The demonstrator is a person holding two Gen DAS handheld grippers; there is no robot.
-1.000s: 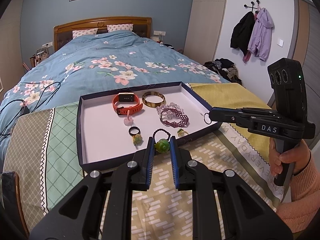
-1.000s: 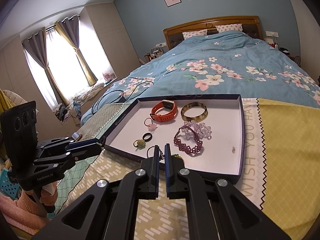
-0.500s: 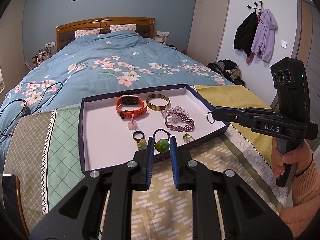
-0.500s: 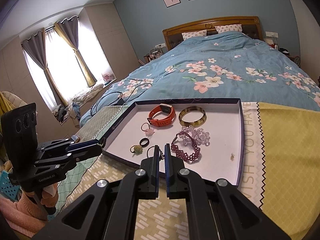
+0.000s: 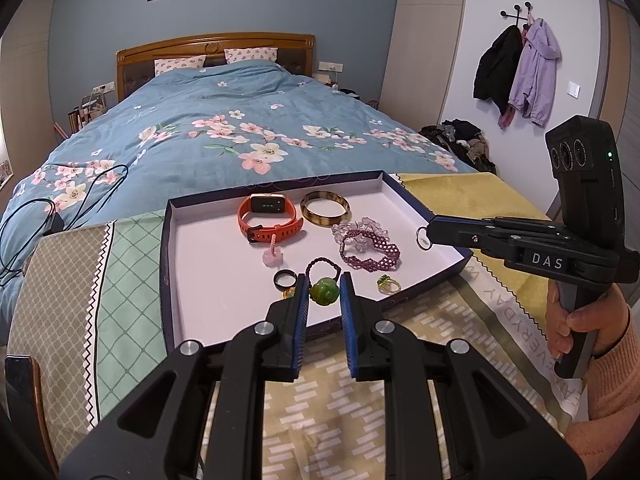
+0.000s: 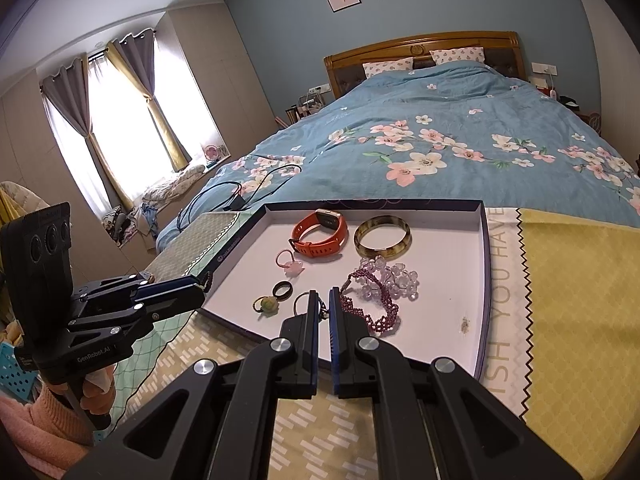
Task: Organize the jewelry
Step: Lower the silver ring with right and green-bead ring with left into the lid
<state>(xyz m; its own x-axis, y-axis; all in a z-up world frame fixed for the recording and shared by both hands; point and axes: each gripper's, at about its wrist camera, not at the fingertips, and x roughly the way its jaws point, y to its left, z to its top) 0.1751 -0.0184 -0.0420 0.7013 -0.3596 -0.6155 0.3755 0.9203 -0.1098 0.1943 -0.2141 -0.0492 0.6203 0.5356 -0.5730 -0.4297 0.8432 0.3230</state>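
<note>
Left wrist view
- surface: patchwork cloth (image 5: 132, 280) over the foot of the bed, green diamonds on the left, yellow on the right, brick print nearest the camera
- tray (image 5: 168, 280): shallow dark-rimmed box with a white floor, sitting on that cloth
- in the tray: orange smartwatch (image 5: 269, 218) and tortoiseshell bangle (image 5: 325, 209) at the far end, purple beaded bracelet (image 5: 370, 250) right of centre, black ring (image 5: 285, 279) near the front, small green-stone ring (image 5: 388, 285) at the near right
- left gripper (image 5: 324, 292): closed down on a green bead ring (image 5: 325, 290), its dark beaded loop sticking out past the tips, over the near part of the tray
- right gripper (image 5: 430, 236): comes in from the right, pinching a thin silver ring (image 5: 422, 237) above the tray's right rim
- room: blue floral duvet (image 5: 240, 140), wooden headboard (image 5: 216, 46), three flower prints, coats (image 5: 516, 68) on a wall hook at the right

Right wrist view
- right gripper (image 6: 324, 310): only a narrow gap, the silver ring (image 6: 302, 300) caught between the pads
- left gripper (image 6: 202, 286): at the tray's left edge, nearly closed, dark beads poking out
- tray floor: pink charm ring (image 6: 291, 262), another green-stone ring (image 6: 267, 305), clear crystal bracelet (image 6: 396, 274) touching the purple one
- room: bright window with curtains (image 6: 120, 128) far left, black cable (image 6: 240, 192) on the duvet
</note>
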